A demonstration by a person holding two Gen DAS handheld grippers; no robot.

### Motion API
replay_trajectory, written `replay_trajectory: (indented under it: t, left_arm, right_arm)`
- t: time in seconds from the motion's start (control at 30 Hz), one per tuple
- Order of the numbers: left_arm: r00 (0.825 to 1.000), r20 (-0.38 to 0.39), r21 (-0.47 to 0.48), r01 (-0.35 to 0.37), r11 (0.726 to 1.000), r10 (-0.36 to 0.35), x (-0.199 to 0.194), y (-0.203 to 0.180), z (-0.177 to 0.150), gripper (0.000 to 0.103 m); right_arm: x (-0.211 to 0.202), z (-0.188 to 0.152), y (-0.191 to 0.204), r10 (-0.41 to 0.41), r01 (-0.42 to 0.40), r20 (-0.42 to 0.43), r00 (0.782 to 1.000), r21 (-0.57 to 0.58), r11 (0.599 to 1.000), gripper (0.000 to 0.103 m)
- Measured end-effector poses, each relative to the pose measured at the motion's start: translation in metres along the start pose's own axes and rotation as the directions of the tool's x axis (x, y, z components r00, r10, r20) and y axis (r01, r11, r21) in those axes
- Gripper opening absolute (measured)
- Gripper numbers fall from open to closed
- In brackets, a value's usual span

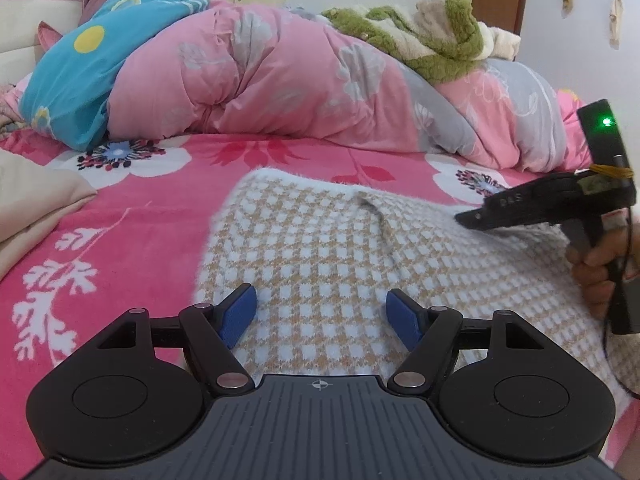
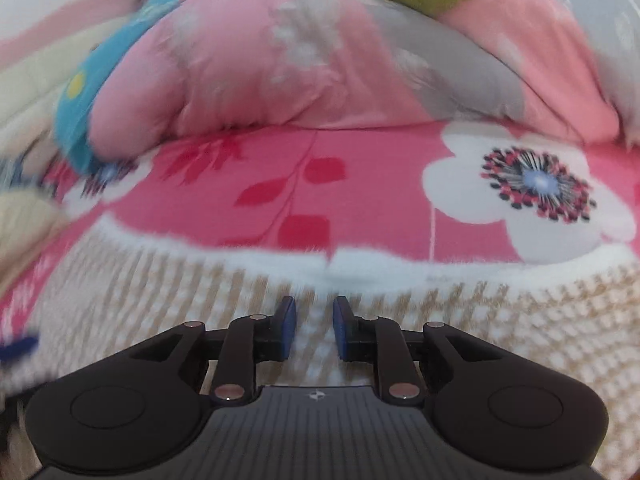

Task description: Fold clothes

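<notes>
A fuzzy knit garment (image 1: 320, 248) in a tan and white check lies spread on the bed, with its white far edge (image 2: 280, 256) towards the quilt. My left gripper (image 1: 320, 316) hovers over its near part, blue pads wide apart and nothing between them. My right gripper (image 2: 314, 320) sits low over the garment close to that far edge; its pads stand a narrow gap apart, and checked knit shows through the gap. The left wrist view shows the right gripper (image 1: 472, 216) from the side, held by a hand (image 1: 596, 268) above the garment's right part. The right wrist view is motion-blurred.
A pink floral bedsheet (image 1: 280, 164) covers the bed. A bulky pink and grey quilt (image 1: 256, 80) and a blue flowered one (image 1: 84, 68) pile up behind, with a green and cream fleece (image 1: 432, 36) on top. Beige folded cloth (image 1: 32, 208) lies at the left.
</notes>
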State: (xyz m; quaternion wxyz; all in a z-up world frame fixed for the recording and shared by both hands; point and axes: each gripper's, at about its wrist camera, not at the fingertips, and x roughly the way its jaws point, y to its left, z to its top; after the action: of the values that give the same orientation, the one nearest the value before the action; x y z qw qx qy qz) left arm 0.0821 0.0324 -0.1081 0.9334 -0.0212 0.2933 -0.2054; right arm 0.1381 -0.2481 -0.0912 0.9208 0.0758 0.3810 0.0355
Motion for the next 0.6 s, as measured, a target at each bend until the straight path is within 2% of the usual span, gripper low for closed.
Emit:
replay_trajectory:
  t: [0.17, 0.3, 0.33, 0.47, 0.57, 0.6]
  left_arm:
    - [1.0, 0.002, -0.002, 0.017, 1.0, -0.017, -0.006, 0.003, -0.001, 0.072]
    - [1.0, 0.003, 0.009, 0.03, 0.999, -0.031, -0.007, 0.005, -0.002, 0.072]
    - [0.999, 0.004, 0.015, 0.033, 0.999, -0.033, -0.007, 0.006, -0.002, 0.072]
    - [0.999, 0.006, 0.04, 0.042, 0.998, -0.043, -0.006, 0.006, -0.003, 0.072]
    - [0.999, 0.007, 0.042, 0.054, 0.998, -0.054, -0.006, 0.008, -0.003, 0.072]
    - [0.998, 0.008, 0.04, 0.058, 0.997, -0.059, -0.005, 0.009, -0.003, 0.072]
  right_arm:
    - [-0.024, 0.004, 0.002, -0.059, 0.066, 0.05, 0.997, -0.16, 0.985, 0.024]
    - [-0.043, 0.008, 0.004, -0.099, 0.123, 0.097, 0.99, -0.283, 0.951, 0.039]
    - [-0.047, 0.008, 0.004, -0.107, 0.136, 0.106, 0.989, -0.315, 0.939, 0.04]
    - [-0.033, 0.005, 0.009, -0.08, 0.062, -0.003, 0.997, -0.59, 0.805, 0.04]
    - [-0.021, 0.011, 0.015, -0.059, -0.016, -0.079, 0.995, -0.719, 0.695, 0.04]
    - [-0.017, 0.016, 0.016, -0.051, -0.054, -0.118, 0.992, -0.74, 0.67, 0.04]
